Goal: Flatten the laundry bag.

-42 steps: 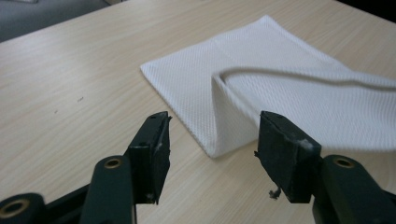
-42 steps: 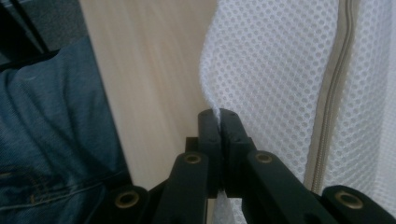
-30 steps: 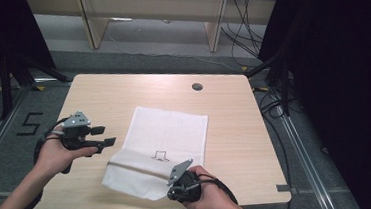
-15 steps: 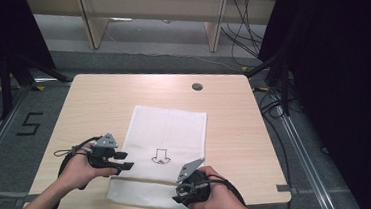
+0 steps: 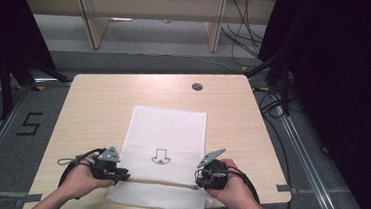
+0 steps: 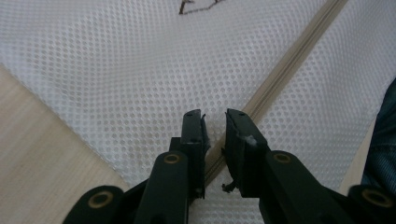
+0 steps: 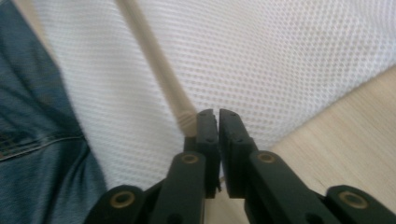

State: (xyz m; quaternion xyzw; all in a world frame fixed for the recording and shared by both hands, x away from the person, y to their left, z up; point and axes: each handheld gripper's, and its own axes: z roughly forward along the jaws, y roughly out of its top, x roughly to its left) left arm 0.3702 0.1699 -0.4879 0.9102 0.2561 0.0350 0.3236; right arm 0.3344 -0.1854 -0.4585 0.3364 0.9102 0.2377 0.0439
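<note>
Both tools sit at the mesh bag's (image 5: 169, 151) zipper: right tool (image 7: 218, 116) together, left tool (image 6: 215, 119) just narrowed, grips unclear.

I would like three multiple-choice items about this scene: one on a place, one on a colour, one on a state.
1. The mesh bag lies closest to which edge of the table? A far; B the person's; C left.
2. The zipper is: A beige; B red; C black.
3. The jaws of the right tool are: A wide open; B shut; C bent.
Answers: B, its end reaches the near edge; A, a beige strip crosses the white mesh; B, the jaws stand almost together.
</note>
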